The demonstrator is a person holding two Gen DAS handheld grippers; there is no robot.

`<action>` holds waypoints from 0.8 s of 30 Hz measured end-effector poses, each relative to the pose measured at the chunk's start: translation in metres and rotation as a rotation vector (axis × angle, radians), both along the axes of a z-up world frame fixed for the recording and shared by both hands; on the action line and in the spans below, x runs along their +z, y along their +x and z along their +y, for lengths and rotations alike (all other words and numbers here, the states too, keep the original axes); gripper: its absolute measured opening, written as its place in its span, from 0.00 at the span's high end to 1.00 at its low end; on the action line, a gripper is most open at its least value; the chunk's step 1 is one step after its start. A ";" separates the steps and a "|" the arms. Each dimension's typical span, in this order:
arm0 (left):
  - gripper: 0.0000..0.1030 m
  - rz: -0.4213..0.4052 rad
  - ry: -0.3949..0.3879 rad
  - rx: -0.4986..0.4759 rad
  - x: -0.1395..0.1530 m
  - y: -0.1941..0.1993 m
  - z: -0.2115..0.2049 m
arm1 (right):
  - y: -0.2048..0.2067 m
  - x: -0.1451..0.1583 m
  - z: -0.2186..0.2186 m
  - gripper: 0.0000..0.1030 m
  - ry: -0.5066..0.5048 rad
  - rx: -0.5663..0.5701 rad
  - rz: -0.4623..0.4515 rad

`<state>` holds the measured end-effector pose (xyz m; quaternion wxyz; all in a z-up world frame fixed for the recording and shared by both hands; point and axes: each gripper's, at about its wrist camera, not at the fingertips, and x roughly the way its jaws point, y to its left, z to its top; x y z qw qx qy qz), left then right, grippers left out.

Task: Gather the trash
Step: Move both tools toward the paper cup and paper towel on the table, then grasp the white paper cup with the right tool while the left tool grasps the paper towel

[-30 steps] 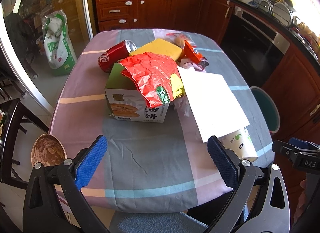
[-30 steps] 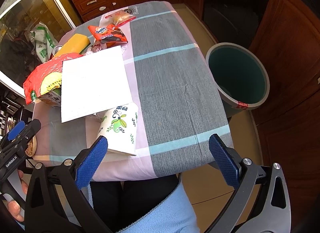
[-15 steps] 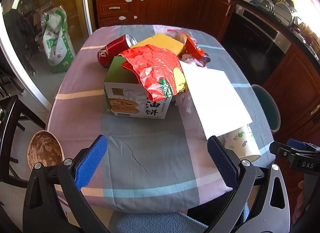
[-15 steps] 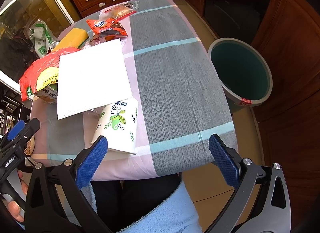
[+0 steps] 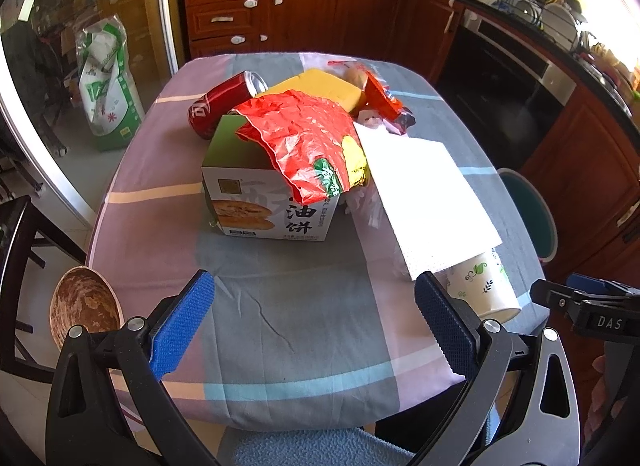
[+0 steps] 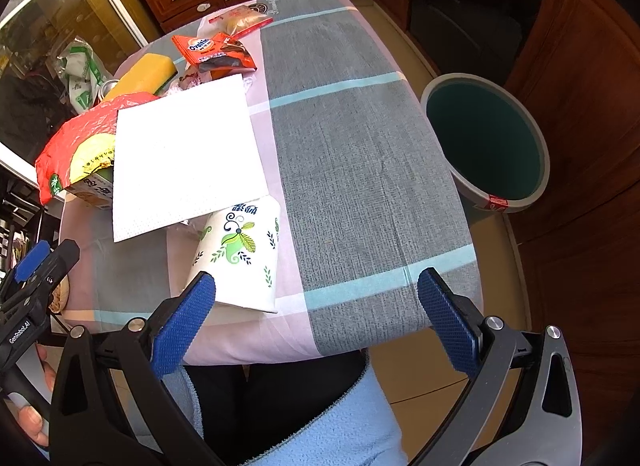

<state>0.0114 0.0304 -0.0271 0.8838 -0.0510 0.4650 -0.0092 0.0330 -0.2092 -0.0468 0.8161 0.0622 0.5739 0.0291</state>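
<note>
the left claw point(image 5: 316, 318) hangs over the near edge of the table point(image 5: 280, 330), its blue pads spread wide apart and gripping nothing. straight ahead of it sits a cardboard box point(image 5: 256, 201) with a crumpled red bag point(image 5: 304, 141) draped over its top. beyond the box lie a red can point(image 5: 216, 105) on its side and a yellow sponge point(image 5: 320, 85). ahead and to the claw's right, a white paper sheet point(image 5: 424, 193) slopes down onto a paper cup point(image 5: 480, 286) lying on its side, just beside the right pad.

the right claw point(image 6: 316, 316) is also spread wide and empty. the cup point(image 6: 240, 254) lies just ahead of its left pad, close to touching it, with the sheet point(image 6: 184, 157) overlapping the cup's far end. farther ahead lies an orange wrapper point(image 6: 212, 51). to the claw's right, off the table's edge, stands a round bin point(image 6: 484, 141) on the floor, well apart from the trash.
</note>
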 end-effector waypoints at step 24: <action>0.04 0.082 -0.132 -0.081 -0.017 0.021 -0.012 | 0.035 -0.040 0.031 0.46 0.180 0.101 0.044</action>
